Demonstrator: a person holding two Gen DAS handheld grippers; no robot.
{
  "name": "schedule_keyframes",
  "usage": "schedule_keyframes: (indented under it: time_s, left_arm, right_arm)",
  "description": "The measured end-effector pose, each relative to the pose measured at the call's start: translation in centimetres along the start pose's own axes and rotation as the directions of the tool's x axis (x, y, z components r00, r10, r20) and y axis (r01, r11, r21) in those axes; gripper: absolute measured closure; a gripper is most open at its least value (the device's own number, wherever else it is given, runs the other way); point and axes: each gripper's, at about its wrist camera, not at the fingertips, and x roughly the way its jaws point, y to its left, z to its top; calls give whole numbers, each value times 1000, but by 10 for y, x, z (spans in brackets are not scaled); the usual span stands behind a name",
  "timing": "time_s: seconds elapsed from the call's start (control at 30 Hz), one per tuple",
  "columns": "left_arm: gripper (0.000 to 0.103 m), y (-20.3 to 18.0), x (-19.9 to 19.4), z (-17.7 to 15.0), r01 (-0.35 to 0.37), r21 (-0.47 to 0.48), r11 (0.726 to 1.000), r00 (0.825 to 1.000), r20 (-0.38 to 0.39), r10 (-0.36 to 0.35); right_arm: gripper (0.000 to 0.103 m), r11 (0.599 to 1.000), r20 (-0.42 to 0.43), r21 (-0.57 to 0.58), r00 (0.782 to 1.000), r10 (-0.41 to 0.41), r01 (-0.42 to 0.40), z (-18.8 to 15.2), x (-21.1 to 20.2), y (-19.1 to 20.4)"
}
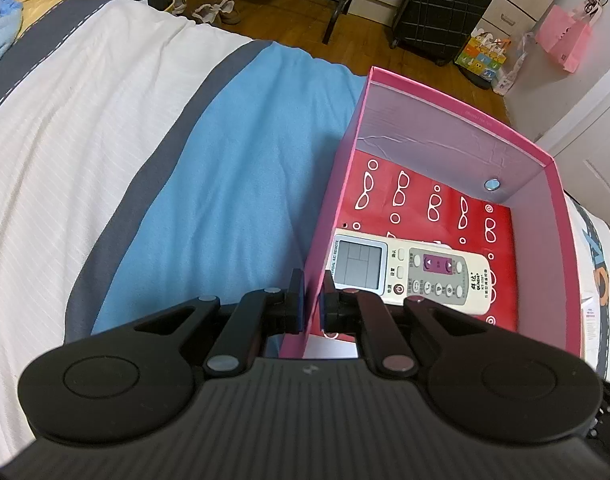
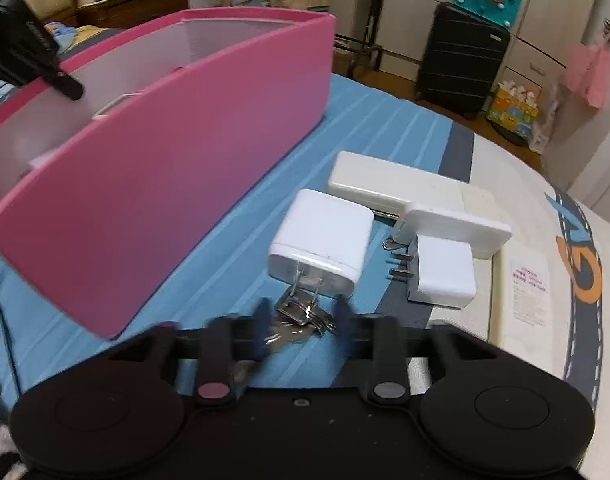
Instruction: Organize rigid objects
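A pink box (image 1: 445, 100) sits on the bed. A white AC remote (image 1: 409, 270) lies on the box's red patterned floor. My left gripper (image 1: 313, 300) is shut on the box's left wall, one finger outside and one inside. In the right wrist view the same box (image 2: 177, 168) stands at left. A bunch of keys (image 2: 301, 318) lies between the blurred fingers of my open right gripper (image 2: 303, 326). Just beyond are a large white charger (image 2: 325, 246), a small white plug adapter (image 2: 445, 276), a flat white box (image 2: 457, 228) and a cream remote-like case (image 2: 389, 184).
The bedspread is blue (image 2: 365, 132), grey and white. A white slab with a label (image 2: 525, 292) lies at the right. A black suitcase (image 2: 461, 56), bags and a wooden floor lie beyond the bed. My left gripper shows as a black shape (image 2: 29, 48) at the box's far wall.
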Motion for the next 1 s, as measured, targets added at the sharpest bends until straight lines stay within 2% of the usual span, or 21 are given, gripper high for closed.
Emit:
schedule_keyframes:
  time_s: [0.03, 0.2, 0.3, 0.4, 0.5, 0.63, 0.83, 0.93, 1.0]
  left_arm:
    - [97, 0, 0, 0, 1, 0, 1000, 1000, 0, -1]
    - [97, 1, 0, 0, 0, 0, 1000, 1000, 0, 0]
    - [97, 1, 0, 0, 1, -1, 1000, 1000, 0, -1]
    - [97, 1, 0, 0, -1, -2, 1000, 1000, -1, 1]
    - [97, -1, 0, 0, -9, 5, 1000, 1000, 3, 8]
    - [97, -2, 0, -1, -8, 4, 1000, 1000, 3, 8]
    - [97, 0, 0, 1, -3, -2, 1000, 1000, 0, 3]
    - [97, 0, 0, 1, -1, -1, 1000, 1000, -1, 1]
    - [97, 1, 0, 2, 0, -2, 1000, 1000, 0, 0]
  right_arm:
    - [97, 999, 2, 29, 1000, 18, -18, -1, -5, -2]
    - [99, 978, 24, 188, 996, 89, -92, -10, -22, -18]
    - [99, 929, 81, 319, 982, 169, -186, -8, -32, -38]
    - [99, 893, 147, 372, 966, 213, -254, -8, -42, -49]
    - [99, 870, 192, 390, 951, 244, -302, -6, -46, -53]
    - [99, 874, 247, 362, 937, 247, -325, -2, -58, -49]
    - [99, 853, 377, 321, 882, 284, -412, -5, -83, -42]
    - [99, 839, 398, 298, 858, 325, -456, 4, -92, -34]
    - [99, 826, 426, 279, 834, 350, -489, 11, -100, -28]
